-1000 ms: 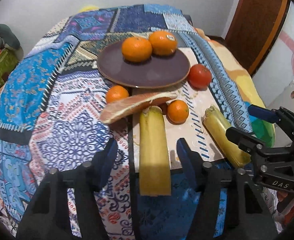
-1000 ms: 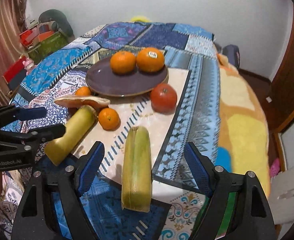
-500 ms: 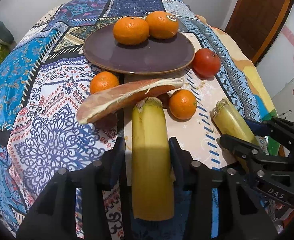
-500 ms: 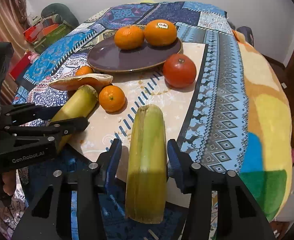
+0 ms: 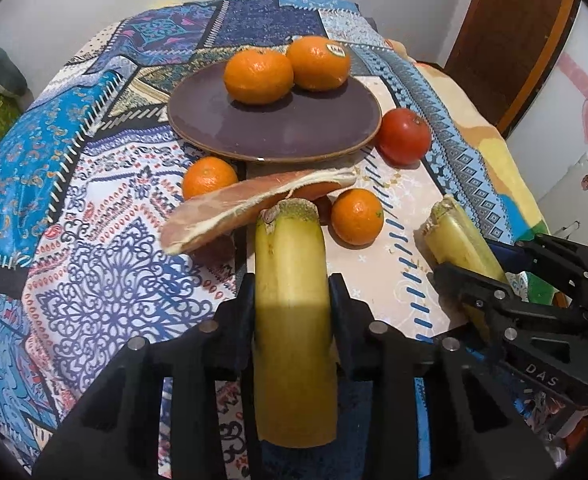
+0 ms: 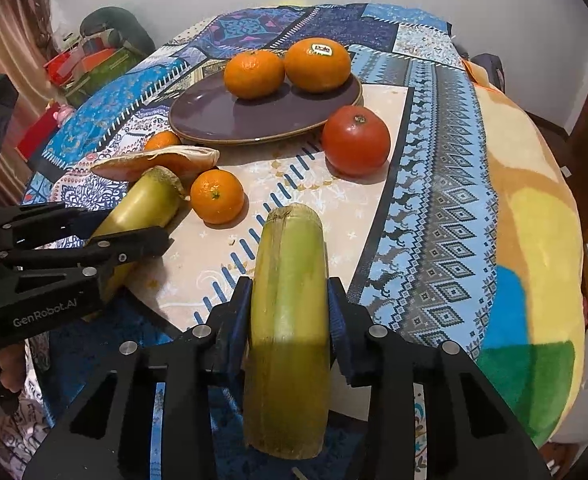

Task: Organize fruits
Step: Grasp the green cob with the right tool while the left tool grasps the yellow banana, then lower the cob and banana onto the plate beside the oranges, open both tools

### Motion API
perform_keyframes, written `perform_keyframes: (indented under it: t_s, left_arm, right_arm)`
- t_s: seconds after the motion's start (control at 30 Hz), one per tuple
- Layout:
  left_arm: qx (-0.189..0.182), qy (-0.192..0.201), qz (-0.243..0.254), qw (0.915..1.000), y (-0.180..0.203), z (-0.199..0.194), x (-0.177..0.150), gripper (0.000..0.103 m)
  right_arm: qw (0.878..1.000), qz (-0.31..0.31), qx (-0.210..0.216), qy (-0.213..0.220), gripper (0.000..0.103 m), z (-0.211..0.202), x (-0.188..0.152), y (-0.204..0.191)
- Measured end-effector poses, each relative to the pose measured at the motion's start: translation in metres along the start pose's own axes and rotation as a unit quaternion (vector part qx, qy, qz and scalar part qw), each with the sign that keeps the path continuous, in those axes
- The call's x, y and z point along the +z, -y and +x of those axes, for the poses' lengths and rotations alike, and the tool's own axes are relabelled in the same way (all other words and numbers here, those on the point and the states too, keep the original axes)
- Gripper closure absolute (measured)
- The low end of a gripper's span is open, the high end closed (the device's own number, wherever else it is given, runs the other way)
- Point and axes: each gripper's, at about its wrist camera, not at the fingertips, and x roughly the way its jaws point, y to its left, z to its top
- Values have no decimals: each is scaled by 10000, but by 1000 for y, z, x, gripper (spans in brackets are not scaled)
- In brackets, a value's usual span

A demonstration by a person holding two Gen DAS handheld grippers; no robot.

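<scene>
At lower centre of each wrist view, a stiff, smooth-skinned, likely slippery cane piece (image 5: 292, 320) (image 6: 288, 320) is pinched mid-length between closed fingers of the left gripper (image 5: 290, 300) and right gripper (image 6: 288, 304), below the plate (image 5: 294, 136).

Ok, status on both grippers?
Left gripper shut on yellow banana piece. Right gripper shut on greenish banana piece. Purple plate ahead, peel between.
</scene>
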Motion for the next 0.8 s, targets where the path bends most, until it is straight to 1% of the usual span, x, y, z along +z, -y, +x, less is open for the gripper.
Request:
perform_keyframes:
  t_s: [0.1, 0.3, 0.5, 0.8]
  left_arm:
    - [-6, 94, -10, 10000, -1, -10, 0, 68]
    - [27, 404, -13, 9992, -2, -36, 4, 68]
    - [65, 685, -24, 9976, -5, -57, 9, 68]
    - [86, 1125, -213, 9934, -19, -84, 23, 68]
  right_arm:
    - [9999, -40, -50, 81, 69, -6, 2, -2]
    - [9991, -192, -167, 340, 70, -21, 9, -9]
    - [9977, -218, -168, 622, 70, -37, 21, -12]
    - [9941, -323, -185, 1018, 70, -56, 44, -19]
